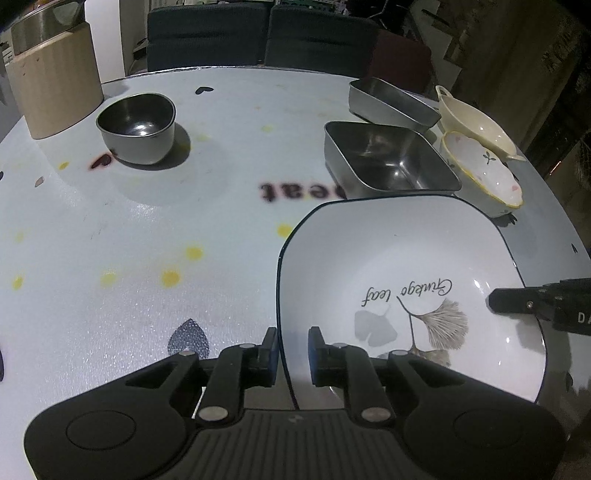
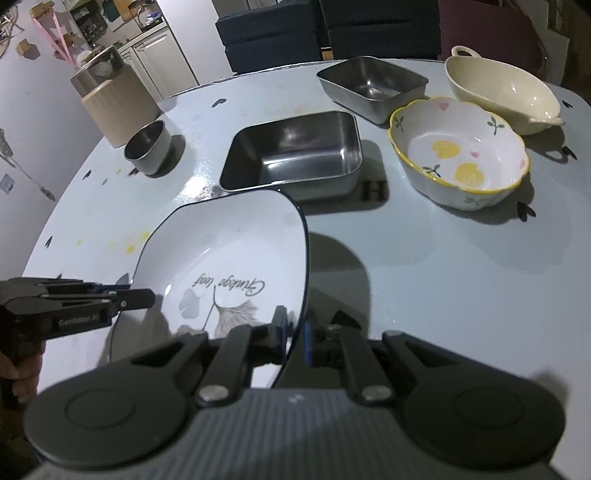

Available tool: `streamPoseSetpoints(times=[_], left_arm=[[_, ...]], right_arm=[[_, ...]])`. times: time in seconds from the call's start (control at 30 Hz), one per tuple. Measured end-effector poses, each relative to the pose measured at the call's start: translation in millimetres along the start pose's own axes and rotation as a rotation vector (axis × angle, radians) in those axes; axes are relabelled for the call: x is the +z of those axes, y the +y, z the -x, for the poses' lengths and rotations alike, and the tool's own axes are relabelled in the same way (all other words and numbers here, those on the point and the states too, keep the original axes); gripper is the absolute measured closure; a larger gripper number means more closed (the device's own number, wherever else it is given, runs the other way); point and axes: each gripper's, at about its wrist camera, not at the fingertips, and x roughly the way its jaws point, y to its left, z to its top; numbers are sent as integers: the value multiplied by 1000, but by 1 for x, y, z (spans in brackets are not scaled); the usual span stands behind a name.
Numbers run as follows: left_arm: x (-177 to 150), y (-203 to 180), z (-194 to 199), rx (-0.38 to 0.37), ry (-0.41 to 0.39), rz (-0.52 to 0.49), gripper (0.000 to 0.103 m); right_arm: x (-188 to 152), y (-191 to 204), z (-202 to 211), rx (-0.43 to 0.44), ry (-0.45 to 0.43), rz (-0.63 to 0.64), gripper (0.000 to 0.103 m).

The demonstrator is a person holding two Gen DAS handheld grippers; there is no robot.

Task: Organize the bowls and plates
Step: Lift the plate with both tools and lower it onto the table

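Observation:
A white square plate with a dark rim and a ginkgo leaf print lies near the table's front, its right side raised over a broad shadow. My left gripper straddles the plate's left rim; its blue pads stand slightly apart from the rim, with a gap showing. My right gripper is shut on the opposite rim. Behind the plate are two steel rectangular dishes, a flowered scalloped bowl, a cream handled bowl and a small steel bowl.
A beige canister with a steel lid stands at the table's far left corner. Dark chairs sit behind the far edge. The pale blue table curves away at right, close to the bowls.

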Motion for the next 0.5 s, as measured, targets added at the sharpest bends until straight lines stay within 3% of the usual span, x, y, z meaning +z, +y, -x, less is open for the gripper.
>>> streamPoseSetpoints(times=[0.5], left_arm=[[1, -5, 5, -17, -11, -32, 86]], right_arm=[[-3, -8, -20, -30, 37, -6, 87]])
